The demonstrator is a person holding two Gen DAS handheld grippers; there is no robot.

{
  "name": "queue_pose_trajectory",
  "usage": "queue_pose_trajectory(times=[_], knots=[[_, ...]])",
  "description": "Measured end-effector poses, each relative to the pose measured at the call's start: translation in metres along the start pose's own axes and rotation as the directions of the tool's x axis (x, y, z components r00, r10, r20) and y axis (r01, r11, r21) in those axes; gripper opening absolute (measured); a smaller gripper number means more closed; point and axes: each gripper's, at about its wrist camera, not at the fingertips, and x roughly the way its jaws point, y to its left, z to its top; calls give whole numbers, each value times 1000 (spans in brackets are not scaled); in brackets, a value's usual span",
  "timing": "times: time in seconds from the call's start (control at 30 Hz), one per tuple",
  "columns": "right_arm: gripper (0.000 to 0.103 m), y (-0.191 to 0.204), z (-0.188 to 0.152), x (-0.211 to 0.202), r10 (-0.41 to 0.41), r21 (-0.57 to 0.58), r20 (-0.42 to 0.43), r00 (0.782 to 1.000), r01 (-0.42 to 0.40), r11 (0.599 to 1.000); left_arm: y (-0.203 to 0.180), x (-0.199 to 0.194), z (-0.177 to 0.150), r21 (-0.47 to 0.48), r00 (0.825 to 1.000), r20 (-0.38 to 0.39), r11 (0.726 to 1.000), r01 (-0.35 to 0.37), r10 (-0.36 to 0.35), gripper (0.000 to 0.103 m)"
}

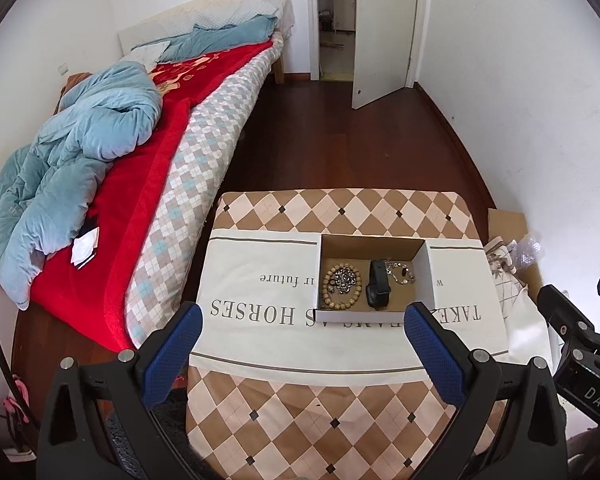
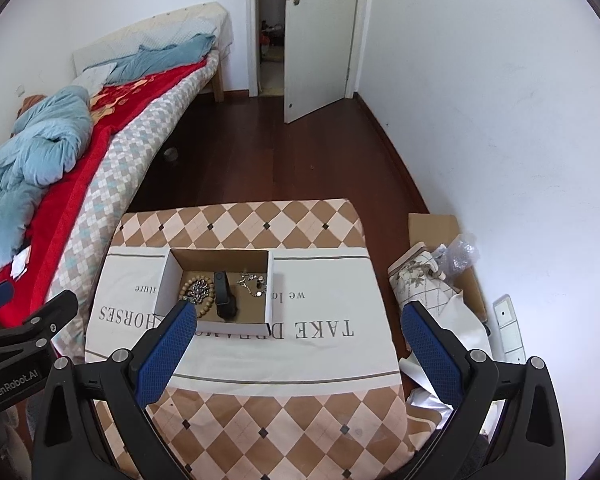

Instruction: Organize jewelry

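An open cardboard box [image 1: 429, 276] [image 2: 164, 280] stands on the cloth-covered table [image 1: 320, 420] [image 2: 320, 360]. Inside lie a wooden bead bracelet [image 1: 329, 280] [image 2: 206, 308], a silver chain bracelet [image 1: 346, 278] [image 2: 199, 292] within it, a black smartwatch [image 1: 378, 288] [image 2: 223, 296] and a silver necklace [image 1: 400, 272] [image 2: 254, 282]. My left gripper [image 1: 304, 320] is open and empty, above the table just in front of the box. My right gripper [image 2: 300, 320] is open and empty, to the right of the box. Nothing is held.
A bed [image 1: 148, 184] with a red blanket and blue duvet stands left of the table. Cardboard and wrapped items [image 2: 440, 276] lie on the floor at the right by the wall. An open door [image 1: 380, 32] is at the far end.
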Motion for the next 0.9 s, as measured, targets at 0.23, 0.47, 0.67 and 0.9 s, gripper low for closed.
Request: queue_pose_trajectory(times=[0.23, 0.47, 0.67, 0.9], knots=[[103, 5, 1, 10, 9, -11, -18, 1000, -9, 1000, 3, 5, -1, -7, 1000, -11, 1000, -1, 1, 103], [103, 4, 0, 13, 14, -8, -26, 1000, -14, 1000, 5, 7, -2, -2, 1000, -15, 1000, -6, 6, 103], [103, 3, -2, 15, 16, -6, -26, 1000, -16, 1000, 7, 7, -4, -1, 1000, -13, 1000, 0, 0, 103], [103, 3, -2, 14, 15, -6, -24, 1000, -15, 1000, 6, 5, -4, -1, 1000, -5, 1000, -1, 1, 103]])
